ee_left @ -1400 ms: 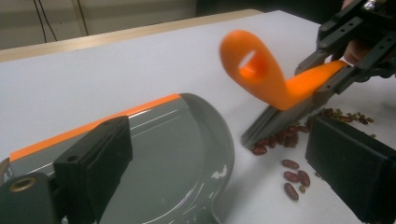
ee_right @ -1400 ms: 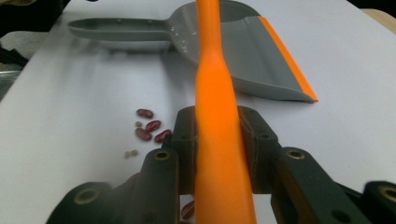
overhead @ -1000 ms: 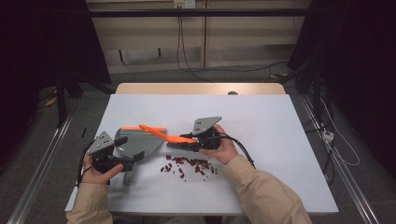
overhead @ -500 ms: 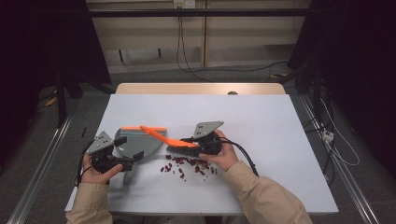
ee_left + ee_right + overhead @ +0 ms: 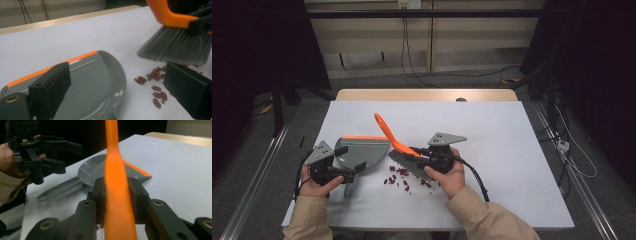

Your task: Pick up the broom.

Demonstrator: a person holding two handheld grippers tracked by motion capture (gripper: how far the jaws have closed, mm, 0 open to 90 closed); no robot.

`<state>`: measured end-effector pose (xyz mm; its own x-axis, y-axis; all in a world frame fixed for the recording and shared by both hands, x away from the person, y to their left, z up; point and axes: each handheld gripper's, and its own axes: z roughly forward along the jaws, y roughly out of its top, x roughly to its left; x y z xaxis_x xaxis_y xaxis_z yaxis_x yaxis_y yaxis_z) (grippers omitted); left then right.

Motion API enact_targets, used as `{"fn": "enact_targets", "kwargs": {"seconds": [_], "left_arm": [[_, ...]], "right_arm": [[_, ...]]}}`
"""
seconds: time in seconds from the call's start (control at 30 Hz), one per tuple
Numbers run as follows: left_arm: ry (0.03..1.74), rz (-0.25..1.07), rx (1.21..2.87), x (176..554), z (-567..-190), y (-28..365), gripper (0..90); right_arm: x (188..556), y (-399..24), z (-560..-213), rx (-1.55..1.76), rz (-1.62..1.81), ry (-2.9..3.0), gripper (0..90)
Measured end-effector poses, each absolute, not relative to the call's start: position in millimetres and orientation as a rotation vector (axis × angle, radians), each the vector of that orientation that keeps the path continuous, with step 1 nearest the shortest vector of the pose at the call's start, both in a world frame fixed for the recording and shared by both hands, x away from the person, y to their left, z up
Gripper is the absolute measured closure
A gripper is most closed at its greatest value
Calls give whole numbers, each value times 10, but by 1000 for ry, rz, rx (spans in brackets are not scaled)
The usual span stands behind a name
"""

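While the brush (image 5: 404, 152) is lifted with its grey bristles just above the table (image 5: 522, 150), the scattered red beans (image 5: 404, 180) lie on the white surface below and in front of it, near the curved lip of the grey dustpan (image 5: 362, 152). The brush's orange handle tilts up and away from the person, and the right gripper (image 5: 424, 156) is clenched on that handle: in the right gripper view the two black pads press against the orange shaft from either side. The dustpan lies flat on the table to the left of the beans, its orange-edged straight side turned away from them and its long grey handle pointing back toward the person. The left gripper (image 5: 349, 162) hovers over the dustpan's near end with its jaws spread apart; in the left gripper view nothing sits between them, so it grasps nothing.

By my reading, the step in hand is sweeping the beans toward the dustpan. The next move calls for setting the bristles down on the far side of the beans and drawing them toward the pan's lip; the left gripper would do well to steady the pan, since a loose pan may slide
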<state>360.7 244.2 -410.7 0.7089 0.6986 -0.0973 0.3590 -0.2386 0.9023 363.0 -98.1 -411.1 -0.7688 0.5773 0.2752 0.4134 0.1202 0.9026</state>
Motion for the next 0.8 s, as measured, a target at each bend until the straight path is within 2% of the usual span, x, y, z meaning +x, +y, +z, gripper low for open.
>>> {"fn": "enact_targets", "kwargs": {"seconds": [0.37,0.8], "left_arm": [[831,407,1836,3605,-4102,2453,75],[828,418,1838,3607,-4089,2479,74]], "right_arm": [[3410,-766,-4201,1124,1753,2255,713],[3333,-514,-4328,1186,1809,2286,713]]}}
